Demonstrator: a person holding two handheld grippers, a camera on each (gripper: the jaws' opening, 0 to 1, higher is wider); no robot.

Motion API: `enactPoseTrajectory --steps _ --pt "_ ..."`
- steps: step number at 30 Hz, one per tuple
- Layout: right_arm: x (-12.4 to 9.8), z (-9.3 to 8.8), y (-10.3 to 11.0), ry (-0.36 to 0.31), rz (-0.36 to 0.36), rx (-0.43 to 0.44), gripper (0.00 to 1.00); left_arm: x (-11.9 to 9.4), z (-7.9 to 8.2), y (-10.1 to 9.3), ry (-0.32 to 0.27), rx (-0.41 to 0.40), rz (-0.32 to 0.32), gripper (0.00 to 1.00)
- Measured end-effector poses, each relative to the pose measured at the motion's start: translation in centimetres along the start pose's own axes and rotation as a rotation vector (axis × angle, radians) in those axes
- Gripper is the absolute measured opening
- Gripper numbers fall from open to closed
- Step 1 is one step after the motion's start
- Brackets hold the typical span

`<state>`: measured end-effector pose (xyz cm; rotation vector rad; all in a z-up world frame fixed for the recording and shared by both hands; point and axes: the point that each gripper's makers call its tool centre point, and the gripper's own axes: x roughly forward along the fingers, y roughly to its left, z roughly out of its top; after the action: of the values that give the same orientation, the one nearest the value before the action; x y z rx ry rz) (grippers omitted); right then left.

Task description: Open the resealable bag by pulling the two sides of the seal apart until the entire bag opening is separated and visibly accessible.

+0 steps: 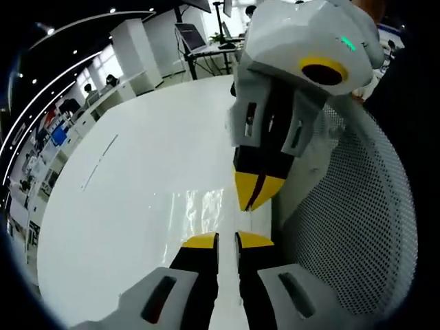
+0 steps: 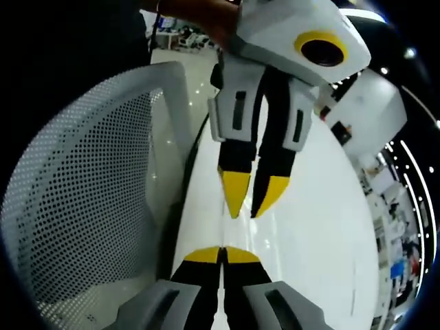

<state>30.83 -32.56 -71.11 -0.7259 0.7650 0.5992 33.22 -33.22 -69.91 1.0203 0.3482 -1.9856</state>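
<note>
A clear resealable bag (image 1: 201,212) lies flat on the white table (image 1: 137,172), showing mostly as glints, and again as a faint sheen (image 2: 256,230) in the right gripper view. My left gripper (image 1: 227,240) sits at the bag's near edge, its yellow-tipped jaws a narrow gap apart. It comes down from above in the right gripper view (image 2: 251,199), tips slightly parted over the bag. My right gripper (image 2: 221,254) is shut, jaws pressed together at the bag's edge. In the left gripper view it (image 1: 253,196) points down at the bag's right edge. Whether plastic is pinched is hard to see.
A white perforated chair back (image 1: 350,213) curves close beside the table edge, also seen as a mesh panel (image 2: 89,185). A hand (image 2: 206,17) holds the left gripper. Desks, laptops and people stand far behind (image 1: 199,38). The table stretches broad and white to the left.
</note>
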Motion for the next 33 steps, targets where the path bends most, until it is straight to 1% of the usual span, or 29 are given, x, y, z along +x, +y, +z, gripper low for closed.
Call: enactPoseTrajectory --steps 2,3,4,5,6,7,10,11,13,15,18,23,26,30,32,33 --pt "-0.1 0.0 0.0 0.0 -0.002 -0.001 0.0 0.1 -0.2 -0.1 0.008 -0.009 -0.004 0.04" --pt "-0.1 0.0 0.0 -0.001 -0.003 -0.001 0.0 0.2 -0.4 0.0 0.009 -0.021 -0.005 0.01" --pt "-0.1 0.0 -0.1 -0.002 -0.006 0.002 0.0 0.2 -0.5 -0.1 0.013 -0.045 -0.011 0.0" --pt "-0.1 0.0 -0.1 -0.002 -0.006 0.002 0.0 0.2 -0.2 -0.2 -0.007 -0.111 -0.015 0.0" --pt "-0.2 -0.1 -0.1 -0.001 -0.006 0.003 0.0 0.1 -0.3 -0.2 -0.007 -0.132 -0.025 0.0" --pt "-0.2 -0.1 -0.1 -0.001 -0.006 0.004 0.0 0.0 -0.4 0.0 -0.007 -0.121 -0.019 0.0" --pt "-0.2 -0.1 -0.1 -0.006 -0.005 0.008 0.0 -0.2 -0.3 0.7 -0.015 -0.138 0.015 0.0" --pt "-0.2 0.0 -0.1 -0.007 -0.007 0.008 0.0 -0.3 -0.1 1.2 -0.024 -0.153 0.04 0.0" --pt "-0.2 0.0 -0.1 -0.009 -0.008 0.009 0.0 -0.5 0.0 1.8 -0.035 -0.188 0.064 0.0" --pt "-0.2 0.1 -0.1 -0.01 -0.009 0.01 0.0 -0.7 0.3 2.4 -0.048 -0.186 0.092 0.0" --pt "-0.2 0.1 -0.1 -0.011 -0.01 0.01 0.0 -0.9 0.5 2.9 -0.054 -0.172 0.116 0.0" --pt "-0.2 0.0 -0.2 -0.011 -0.008 0.018 0.0 -1.0 0.8 3.4 -0.051 -0.179 0.132 0.0" --pt "-0.3 0.0 -0.1 -0.011 -0.007 0.02 0.0 -1.3 1.0 3.9 -0.057 -0.174 0.157 0.0" --pt "-0.2 -0.1 0.2 -0.013 -0.005 0.031 0.0 -2.0 1.5 5.2 -0.071 -0.162 0.21 0.0" --pt "-0.2 0.0 0.2 -0.016 -0.006 0.034 0.0 -2.4 2.0 5.8 -0.085 -0.155 0.231 0.0" --pt "-0.1 0.0 0.2 -0.018 -0.006 0.036 0.0 -2.7 2.3 6.4 -0.098 -0.157 0.253 0.0"
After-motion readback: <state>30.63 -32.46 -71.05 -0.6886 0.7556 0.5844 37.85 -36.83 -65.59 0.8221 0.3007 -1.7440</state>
